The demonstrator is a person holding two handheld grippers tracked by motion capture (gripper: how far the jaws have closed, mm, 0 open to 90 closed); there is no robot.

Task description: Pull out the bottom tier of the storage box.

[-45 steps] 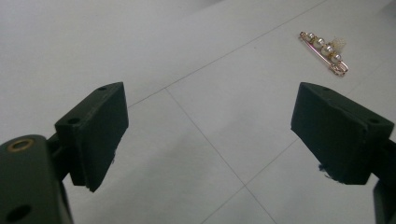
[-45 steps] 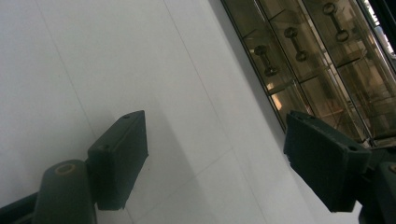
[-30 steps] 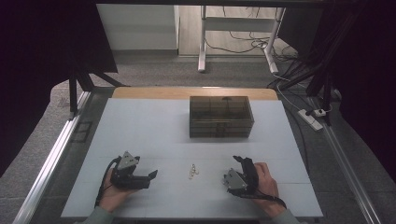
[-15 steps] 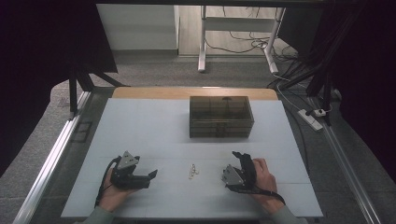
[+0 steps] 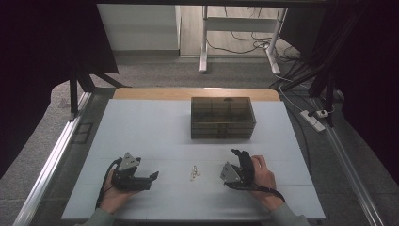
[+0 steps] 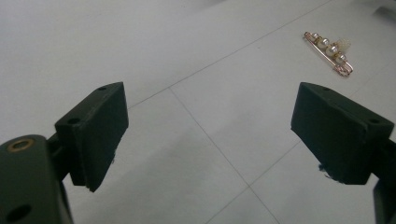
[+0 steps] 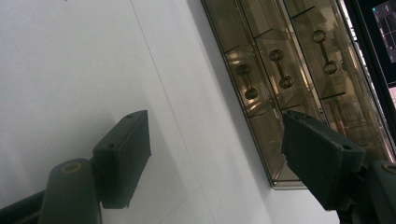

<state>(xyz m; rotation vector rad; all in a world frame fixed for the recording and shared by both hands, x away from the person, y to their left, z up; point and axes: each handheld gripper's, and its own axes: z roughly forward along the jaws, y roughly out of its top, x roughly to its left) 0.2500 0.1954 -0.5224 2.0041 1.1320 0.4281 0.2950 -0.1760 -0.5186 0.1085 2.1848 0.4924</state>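
Left gripper (image 5: 153, 176) and right gripper (image 5: 239, 154), both with jaws spread and empty, flank the pearl brooch (image 5: 194, 172) before the drawer box (image 5: 222, 117).

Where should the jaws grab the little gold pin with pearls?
Probably across the middle of the small gold pin with white pearls, coming straight down from above. It lies flat on the white table, long and thin, so pinching its narrow width at the bead row looks safest.

Probably a lab: black curtains (image 5: 42, 70) enclose a white table (image 5: 141, 127), cables (image 5: 291, 70) trailing across the floor.
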